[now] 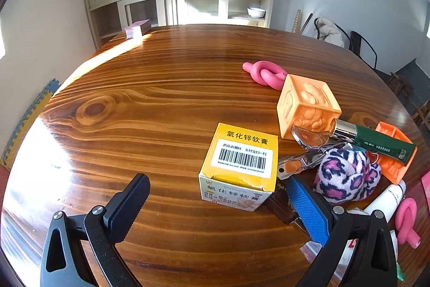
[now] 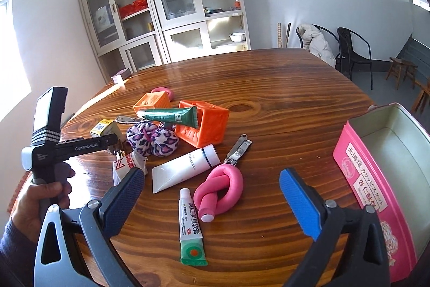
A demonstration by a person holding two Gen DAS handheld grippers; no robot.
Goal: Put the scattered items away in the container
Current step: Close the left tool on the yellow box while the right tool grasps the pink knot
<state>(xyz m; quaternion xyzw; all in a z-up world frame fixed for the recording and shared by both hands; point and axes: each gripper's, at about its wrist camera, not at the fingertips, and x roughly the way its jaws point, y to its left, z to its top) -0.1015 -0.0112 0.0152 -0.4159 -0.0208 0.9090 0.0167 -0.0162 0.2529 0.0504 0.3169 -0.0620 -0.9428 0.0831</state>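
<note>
Both claws, left gripper and right gripper, are held wide open and empty. A soft pink knotted tube is seen on the shiny wooden table, beside the pink tin. "GenRobot.AI" is printed on the left gripper.

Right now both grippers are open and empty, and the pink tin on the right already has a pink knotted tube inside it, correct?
Not quite. The pink tin is empty in the right wrist view; the pink knotted tube lies on the table. Left gripper and right gripper are open and empty.
</note>
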